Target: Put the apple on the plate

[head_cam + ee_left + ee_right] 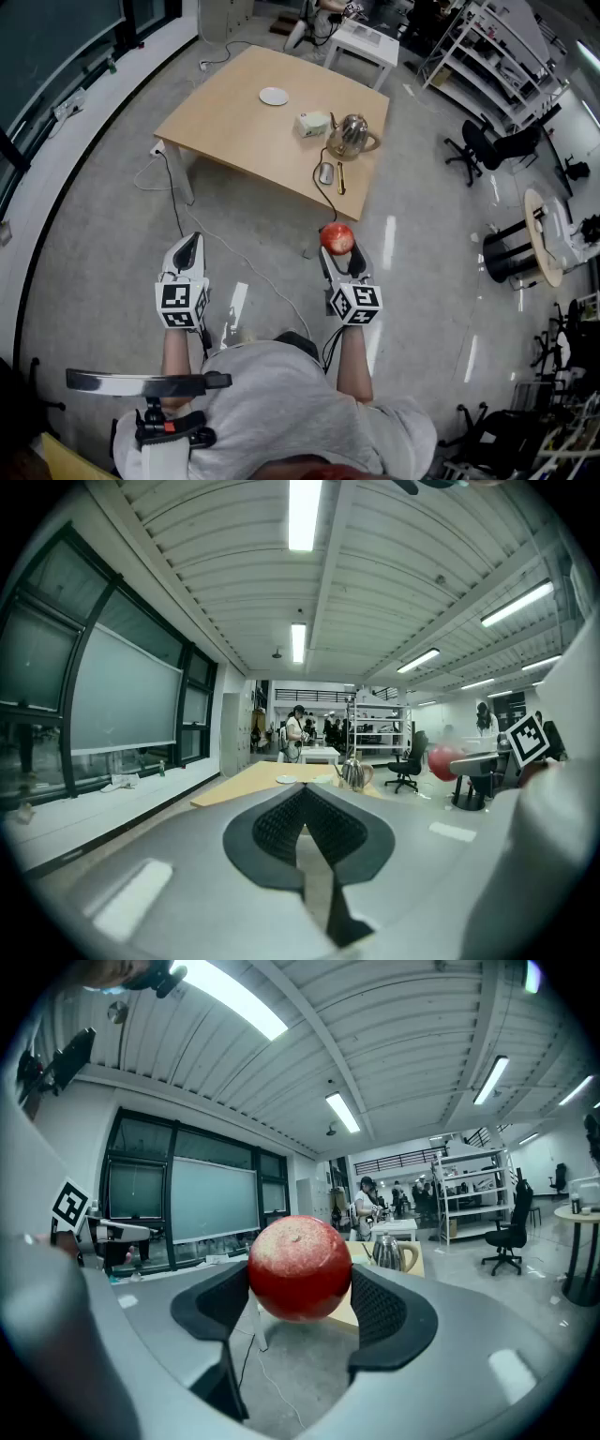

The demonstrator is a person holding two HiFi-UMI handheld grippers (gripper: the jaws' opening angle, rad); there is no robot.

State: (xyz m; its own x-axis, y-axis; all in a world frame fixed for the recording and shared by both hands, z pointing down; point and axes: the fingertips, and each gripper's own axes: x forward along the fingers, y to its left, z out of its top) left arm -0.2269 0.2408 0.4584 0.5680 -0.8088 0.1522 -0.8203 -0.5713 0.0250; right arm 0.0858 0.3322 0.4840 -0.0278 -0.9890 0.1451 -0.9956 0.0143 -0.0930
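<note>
Carrying the apple (337, 237), clamped in the right gripper (339, 255) at lower centre of the head view, left gripper (188, 251) closed on nothing at lower left; next, probably nearing the table (225, 131) and lowering onto the plate (274, 96), upper centre, well apart

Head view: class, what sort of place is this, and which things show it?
Probably a lab or workshop office: open shelves, a swivel chair and a wooden table on a bare polished floor.
</note>
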